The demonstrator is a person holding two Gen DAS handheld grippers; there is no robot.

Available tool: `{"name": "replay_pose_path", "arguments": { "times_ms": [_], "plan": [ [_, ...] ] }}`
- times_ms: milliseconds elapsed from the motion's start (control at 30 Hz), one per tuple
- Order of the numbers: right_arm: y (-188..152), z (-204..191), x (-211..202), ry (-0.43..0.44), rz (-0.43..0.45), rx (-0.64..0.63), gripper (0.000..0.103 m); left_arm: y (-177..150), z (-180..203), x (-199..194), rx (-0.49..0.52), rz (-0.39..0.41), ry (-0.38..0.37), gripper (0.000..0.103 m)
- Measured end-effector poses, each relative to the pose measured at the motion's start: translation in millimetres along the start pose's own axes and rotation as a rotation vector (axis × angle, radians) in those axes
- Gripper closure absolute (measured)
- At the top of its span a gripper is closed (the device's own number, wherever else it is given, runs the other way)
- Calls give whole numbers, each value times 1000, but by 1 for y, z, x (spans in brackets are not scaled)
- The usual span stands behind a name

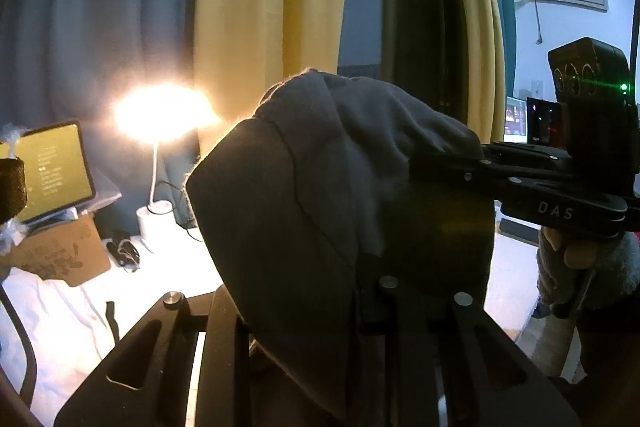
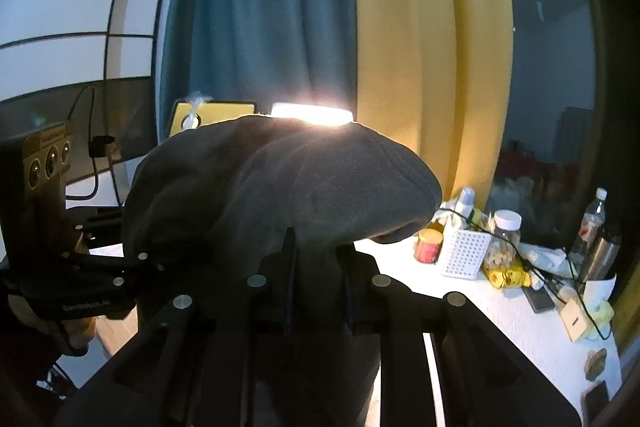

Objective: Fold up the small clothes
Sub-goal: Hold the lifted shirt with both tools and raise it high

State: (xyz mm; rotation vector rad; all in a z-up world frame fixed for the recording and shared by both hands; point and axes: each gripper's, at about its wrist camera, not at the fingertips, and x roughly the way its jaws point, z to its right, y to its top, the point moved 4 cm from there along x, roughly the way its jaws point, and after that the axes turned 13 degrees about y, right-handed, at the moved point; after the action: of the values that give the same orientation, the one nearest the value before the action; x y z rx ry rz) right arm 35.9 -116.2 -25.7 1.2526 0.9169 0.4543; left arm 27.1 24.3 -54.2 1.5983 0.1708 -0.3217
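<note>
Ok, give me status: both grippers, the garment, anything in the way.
Left gripper and right gripper both clamped on the dark grey garment. Garment held up off the white table, bunched between them. Nothing blocking; desk lamp glaring behind.

Grey garment (image 1: 320, 187) fills the centre of both wrist views and blocks the way straight ahead. In the left wrist view the right gripper (image 1: 436, 171) reaches in from the right edge, touching the cloth.

Left wrist view, lower left: bare white table (image 1: 72, 327) is free near the frame edge. Behind it stand a lit desk lamp (image 1: 160, 155), a tablet (image 1: 52, 171) and a cardboard piece (image 1: 68, 255).

Right wrist view, right side: jars (image 2: 504, 239), a white perforated box (image 2: 464, 253), bottles (image 2: 592, 223) and cables crowd the table; a bare strip lies below them. Curtains (image 2: 340, 7) close the background.
</note>
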Motion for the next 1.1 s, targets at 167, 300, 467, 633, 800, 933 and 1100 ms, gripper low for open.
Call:
{"name": "replay_pose_path", "arguments": {
  "times_ms": [167,300,467,633,800,933,1100],
  "plan": [
    [12,-13,-1,12,25,-26,83,6,-9,-14,0,36,22,80],
    [21,-24,-1,25,44,-46,83,8,-20,-22,-2,60,43,80],
    [34,-41,2,51,74,-70,83,10,-37,-32,5,81,73,80],
    [47,-62,8,102,106,-102,83,11,-55,-46,38,97,127,80],
    [56,-86,18,159,120,-128,83,6,-84,-61,50,106,192,80],
    [60,-106,27,205,119,-150,83,3,-101,-71,51,97,228,80],
    [61,-127,35,247,114,-155,83,-4,-117,-82,69,74,265,80]
  ]
}}
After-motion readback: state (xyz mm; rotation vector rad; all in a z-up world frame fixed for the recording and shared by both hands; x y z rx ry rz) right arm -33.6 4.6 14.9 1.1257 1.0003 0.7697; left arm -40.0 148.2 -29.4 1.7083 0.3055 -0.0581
